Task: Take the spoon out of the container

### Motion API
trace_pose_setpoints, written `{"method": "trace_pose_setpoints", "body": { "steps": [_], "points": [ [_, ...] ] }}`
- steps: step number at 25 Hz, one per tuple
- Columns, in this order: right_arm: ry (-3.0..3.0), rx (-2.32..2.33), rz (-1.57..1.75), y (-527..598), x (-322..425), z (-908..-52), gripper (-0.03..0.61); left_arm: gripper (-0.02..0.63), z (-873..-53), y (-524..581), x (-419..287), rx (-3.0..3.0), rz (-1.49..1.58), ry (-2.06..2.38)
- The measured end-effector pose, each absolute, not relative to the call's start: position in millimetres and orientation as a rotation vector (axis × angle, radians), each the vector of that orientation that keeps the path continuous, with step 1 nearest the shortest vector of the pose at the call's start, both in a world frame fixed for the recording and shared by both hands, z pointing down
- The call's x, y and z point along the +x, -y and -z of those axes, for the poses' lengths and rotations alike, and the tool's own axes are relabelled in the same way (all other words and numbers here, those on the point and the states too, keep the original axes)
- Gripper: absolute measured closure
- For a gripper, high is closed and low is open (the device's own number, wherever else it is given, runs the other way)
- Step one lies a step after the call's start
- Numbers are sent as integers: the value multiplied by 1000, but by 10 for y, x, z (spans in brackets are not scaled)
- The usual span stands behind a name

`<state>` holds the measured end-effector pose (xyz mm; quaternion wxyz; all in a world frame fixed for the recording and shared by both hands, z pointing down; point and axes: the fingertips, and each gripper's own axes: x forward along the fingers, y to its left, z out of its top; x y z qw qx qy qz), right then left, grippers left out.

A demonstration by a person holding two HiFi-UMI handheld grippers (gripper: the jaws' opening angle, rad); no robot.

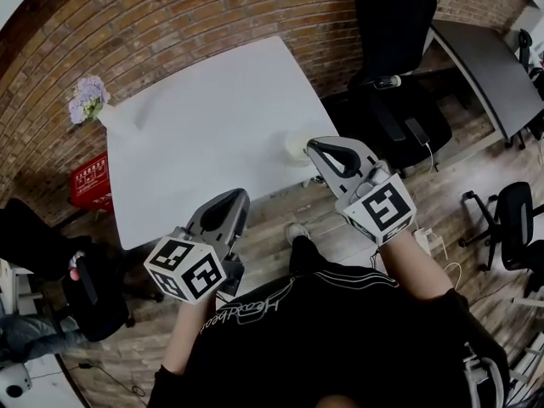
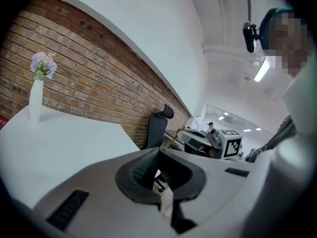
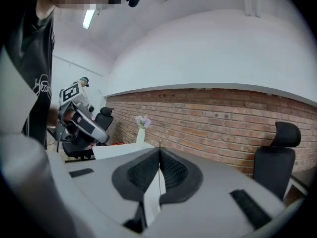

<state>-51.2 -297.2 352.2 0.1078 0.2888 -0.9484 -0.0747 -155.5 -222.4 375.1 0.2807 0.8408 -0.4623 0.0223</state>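
Head view, left to right. Flowers stand in a white vase at the far left corner of the white table. A red crate sits on the floor beside the table's left edge. The left gripper hangs off the table's near edge, above the floor; its jaws are closed together with nothing between them. A pale container rests on the table near its right edge; the spoon cannot be made out in any view. The right gripper has its tip just beside the container; its jaws are likewise pressed together and empty. A black chair stands beyond the table's right side.
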Motion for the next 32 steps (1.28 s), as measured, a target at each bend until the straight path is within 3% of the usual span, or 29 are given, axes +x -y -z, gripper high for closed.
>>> {"method": "trace_pose_setpoints", "body": {
  "steps": [15, 32],
  "points": [
    [2833, 816, -5, 2513, -356, -3625, 580, 609, -3629, 2115, -1497, 2296, -21, 1225],
    [2806, 817, -26, 2498, -203, -3751, 580, 609, -3660, 2118, -1347, 2305, -24, 1202]
  ]
}}
